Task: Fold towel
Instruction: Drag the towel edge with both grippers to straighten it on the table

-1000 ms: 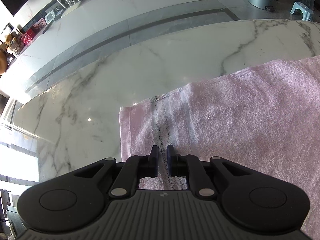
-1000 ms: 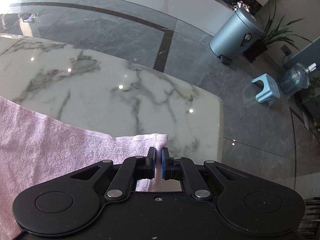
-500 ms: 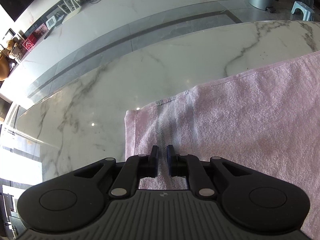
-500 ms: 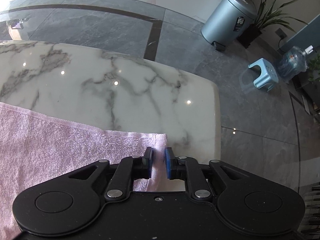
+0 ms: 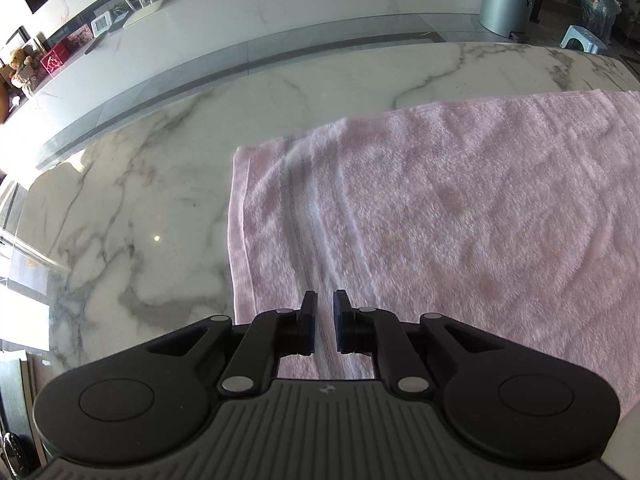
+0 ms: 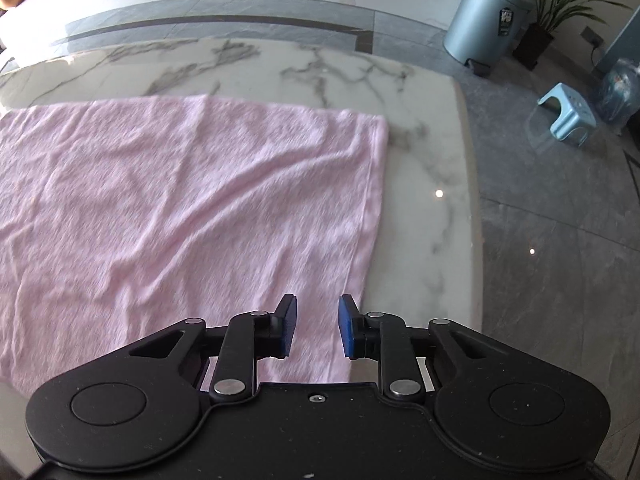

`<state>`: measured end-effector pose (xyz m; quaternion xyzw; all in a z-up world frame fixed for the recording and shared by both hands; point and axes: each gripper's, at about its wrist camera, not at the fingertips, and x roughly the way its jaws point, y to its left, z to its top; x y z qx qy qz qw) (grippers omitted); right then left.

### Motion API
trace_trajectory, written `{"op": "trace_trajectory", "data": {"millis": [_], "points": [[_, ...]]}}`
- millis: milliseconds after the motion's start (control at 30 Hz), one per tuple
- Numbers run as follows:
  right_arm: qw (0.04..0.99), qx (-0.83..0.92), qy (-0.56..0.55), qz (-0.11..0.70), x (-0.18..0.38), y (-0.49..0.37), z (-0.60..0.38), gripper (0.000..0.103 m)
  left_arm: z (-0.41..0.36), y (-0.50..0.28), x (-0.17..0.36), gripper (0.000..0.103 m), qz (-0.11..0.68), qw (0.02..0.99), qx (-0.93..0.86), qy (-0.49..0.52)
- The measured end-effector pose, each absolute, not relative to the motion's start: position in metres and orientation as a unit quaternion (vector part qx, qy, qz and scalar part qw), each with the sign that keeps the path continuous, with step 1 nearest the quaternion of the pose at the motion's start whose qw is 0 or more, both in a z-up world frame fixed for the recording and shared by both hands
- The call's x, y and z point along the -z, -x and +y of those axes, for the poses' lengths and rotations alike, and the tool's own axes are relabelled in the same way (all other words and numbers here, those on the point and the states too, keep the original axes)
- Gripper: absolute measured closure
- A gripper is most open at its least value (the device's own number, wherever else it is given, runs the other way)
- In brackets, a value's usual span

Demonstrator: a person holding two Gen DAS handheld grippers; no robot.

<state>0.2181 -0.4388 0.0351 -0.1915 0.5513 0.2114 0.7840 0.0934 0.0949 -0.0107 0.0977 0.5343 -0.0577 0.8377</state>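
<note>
A pink towel (image 5: 460, 216) lies spread flat on the white marble table (image 5: 132, 216), with a pale striped band near its left end. It also shows in the right wrist view (image 6: 192, 208), wrinkled, its right edge near the table's end. My left gripper (image 5: 324, 304) hovers above the towel's near left edge, jaws a narrow gap apart, holding nothing. My right gripper (image 6: 316, 312) is open and empty above the towel's near right corner.
The marble table (image 6: 432, 184) ends just right of the towel. Beyond it is grey tiled floor with a grey bin (image 6: 486, 20), a potted plant (image 6: 556, 4), a blue stool (image 6: 568, 114) and a water bottle (image 6: 618, 88). A long white counter (image 5: 240, 12) runs behind.
Both grippers have let go of the towel and pulled back and up. The right jaws opened wide, the left only slightly. The towel now lies flat with more of it in view.
</note>
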Motion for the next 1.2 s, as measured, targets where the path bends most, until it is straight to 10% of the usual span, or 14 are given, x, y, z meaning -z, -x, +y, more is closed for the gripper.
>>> {"op": "trace_trajectory", "data": {"millis": [1200], "points": [[0.779, -0.162, 0.185, 0.577, 0.004, -0.133, -0.489, 0.083, 0.095, -0.023, 0.023, 0.094, 0.539, 0.839, 0.039, -0.067]]}}
